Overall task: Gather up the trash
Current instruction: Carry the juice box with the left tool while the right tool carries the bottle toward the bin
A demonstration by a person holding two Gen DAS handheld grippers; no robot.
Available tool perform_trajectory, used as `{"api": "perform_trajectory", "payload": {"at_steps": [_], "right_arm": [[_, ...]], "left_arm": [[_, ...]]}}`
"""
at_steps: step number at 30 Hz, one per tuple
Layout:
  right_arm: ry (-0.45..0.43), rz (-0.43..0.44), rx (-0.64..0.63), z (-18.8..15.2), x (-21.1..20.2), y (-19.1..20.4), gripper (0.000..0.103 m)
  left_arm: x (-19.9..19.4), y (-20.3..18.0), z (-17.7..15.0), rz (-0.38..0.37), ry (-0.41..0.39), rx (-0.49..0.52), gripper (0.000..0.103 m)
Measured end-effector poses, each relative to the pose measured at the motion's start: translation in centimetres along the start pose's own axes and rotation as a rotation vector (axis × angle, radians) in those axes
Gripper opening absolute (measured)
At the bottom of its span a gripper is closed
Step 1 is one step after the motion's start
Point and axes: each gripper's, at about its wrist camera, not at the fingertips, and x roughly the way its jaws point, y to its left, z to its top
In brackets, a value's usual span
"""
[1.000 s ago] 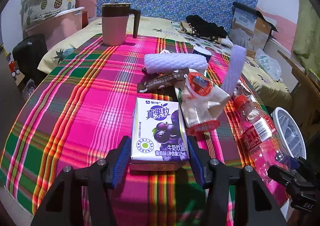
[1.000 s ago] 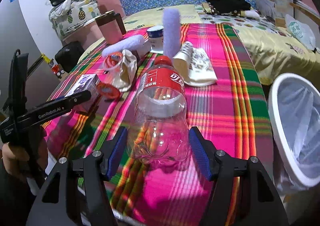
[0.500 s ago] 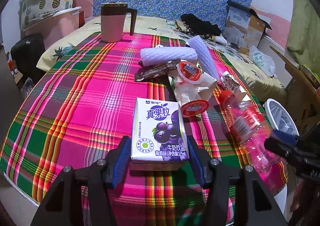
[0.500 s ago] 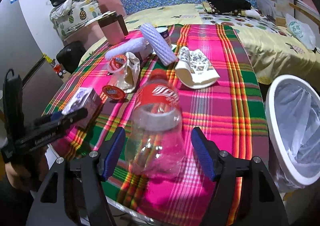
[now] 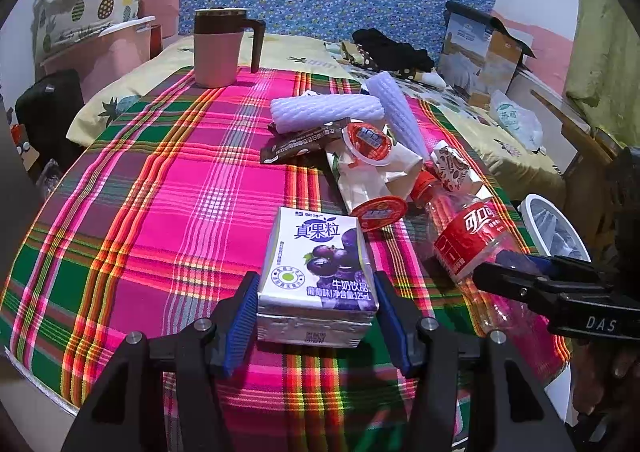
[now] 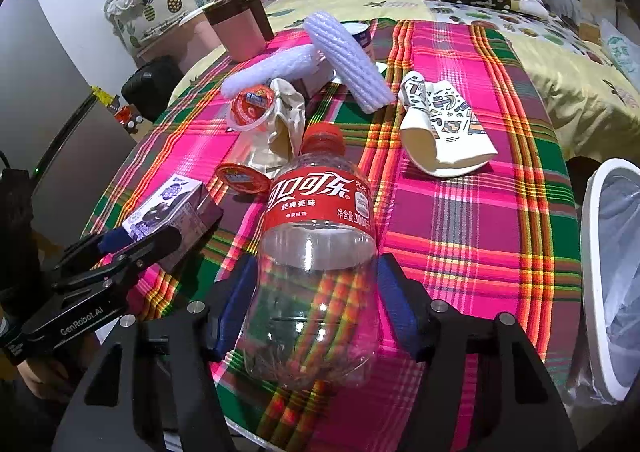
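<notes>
My left gripper (image 5: 316,316) is shut on a purple-and-white grape milk carton (image 5: 316,272) and holds it over the near edge of the plaid table; the carton also shows in the right wrist view (image 6: 168,208). My right gripper (image 6: 316,300) is shut on an empty clear cola bottle (image 6: 316,252) with a red label and cap, held above the table's front right; the bottle also shows in the left wrist view (image 5: 472,248). A white bin (image 6: 612,264) with a plastic liner stands to the right of the table, also visible in the left wrist view (image 5: 556,228).
On the plaid tablecloth (image 5: 160,192) lie two white foam sleeves (image 5: 328,112), a brown wrapper (image 5: 300,140), a red-lidded cup (image 5: 366,138), a red lid (image 5: 380,210), crumpled paper bags (image 6: 444,132) and a pink mug (image 5: 218,48). A bed lies behind.
Both grippers have drawn back toward the near table edge with their loads. The upright foam sleeve has toppled onto the pile. The bottle has tilted and now points straight away from the right gripper.
</notes>
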Motion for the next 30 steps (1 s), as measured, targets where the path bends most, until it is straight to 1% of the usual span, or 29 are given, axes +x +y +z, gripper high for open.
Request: {"api": "perform_trajectory", "payload": {"at_steps": [7,11,17,23,30], "right_arm": [[-0.036,0.005,0.022,-0.4,-1.2,-0.3,0.062],[-0.072,0.016,0.033,-0.6,-2.3,-0.4,0.062],[-0.123,0.006,0.054,-0.7,-3.8,-1.0,0.062],[-0.171,-0.034,0.106,-1.2,-5.5,-3.2,0.062],[-0.221,-0.116,0.200,-2.4,-7.9,-7.0,0.062]], "left_arm": [[-1.0,-0.6,0.0,-0.009,-0.030,0.020,0.055],[-1.6,-1.1,0.3,-0.018,-0.047,0.032,0.055],[-2.3,-2.9,1.2,-0.047,-0.070,0.068,0.055],[-2.0,-6.2,2.4,-0.109,-0.087,0.129,0.055],[-0.4,-11.8,3.5,-0.215,-0.087,0.219,0.055]]}}
